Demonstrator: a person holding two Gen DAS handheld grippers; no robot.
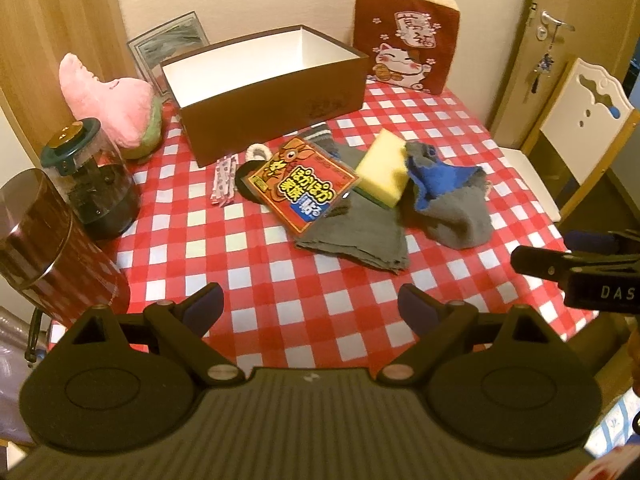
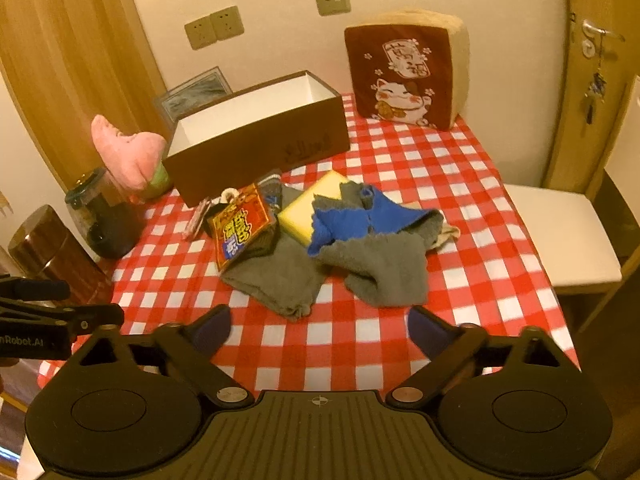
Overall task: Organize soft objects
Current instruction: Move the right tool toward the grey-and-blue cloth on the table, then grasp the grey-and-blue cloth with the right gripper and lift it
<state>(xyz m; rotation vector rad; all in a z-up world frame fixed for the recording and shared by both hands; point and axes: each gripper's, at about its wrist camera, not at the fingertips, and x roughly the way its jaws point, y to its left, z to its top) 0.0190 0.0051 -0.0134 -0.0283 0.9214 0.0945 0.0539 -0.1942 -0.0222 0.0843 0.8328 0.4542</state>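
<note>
An open brown box (image 1: pixel 272 116) (image 2: pixel 256 140) with a white inside stands at the back of the red-checked table. In front of it lies a pile: a red-orange packet (image 1: pixel 302 184) (image 2: pixel 240 228), a yellow sponge (image 1: pixel 382 172) (image 2: pixel 308 210), a folded grey cloth (image 1: pixel 356 240) (image 2: pixel 280 280) and a crumpled grey-and-blue cloth (image 1: pixel 448 200) (image 2: pixel 368 248). A pink plush (image 1: pixel 112 104) (image 2: pixel 128 152) lies left of the box. A red cat cushion (image 1: pixel 404 36) (image 2: pixel 404 72) leans on the wall. My left gripper (image 1: pixel 310 306) and right gripper (image 2: pixel 320 328) are both open and empty, near the front edge.
A dark-lidded jar (image 1: pixel 92 180) (image 2: pixel 108 216) and a brown tin (image 1: pixel 44 248) (image 2: pixel 52 248) stand at the table's left edge. A framed picture (image 1: pixel 168 48) leans behind the box. A white chair (image 1: pixel 572 128) (image 2: pixel 560 232) is at the right. Small items (image 1: pixel 224 178) lie by the packet.
</note>
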